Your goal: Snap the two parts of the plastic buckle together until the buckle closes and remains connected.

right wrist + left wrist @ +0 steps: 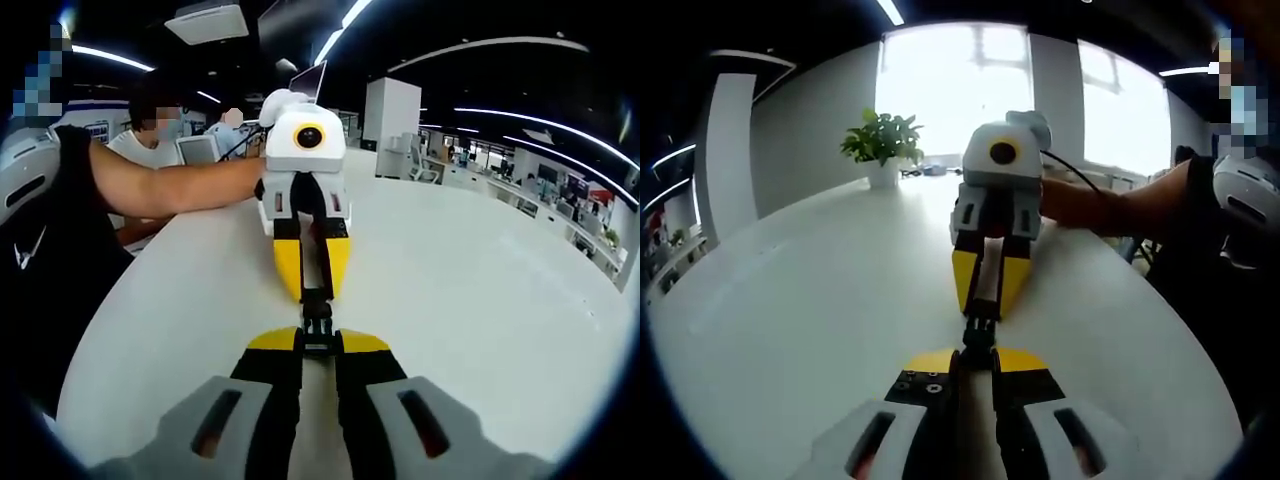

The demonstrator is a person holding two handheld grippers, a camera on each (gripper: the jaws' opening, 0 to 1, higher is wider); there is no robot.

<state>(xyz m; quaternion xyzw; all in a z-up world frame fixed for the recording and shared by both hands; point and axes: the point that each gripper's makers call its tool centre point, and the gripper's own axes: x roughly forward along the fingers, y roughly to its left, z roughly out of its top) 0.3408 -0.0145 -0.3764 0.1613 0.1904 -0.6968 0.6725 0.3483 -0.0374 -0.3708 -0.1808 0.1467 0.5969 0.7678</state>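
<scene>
Two grippers (left [977,362], right [318,343]) pinch buckle [317,318]; plant [881,140] behind.

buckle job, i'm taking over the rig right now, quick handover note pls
Left gripper: shut on its end of the buckle.
Right gripper: shut on the other end of the buckle.
The grippers face each other nose to nose over the white table, with the buckle bridging the gap between their tips.
Done: both parts gripped, lined up and brought together.
Left: can't tell from here if it has latched; press in, then check that it holds.
</scene>
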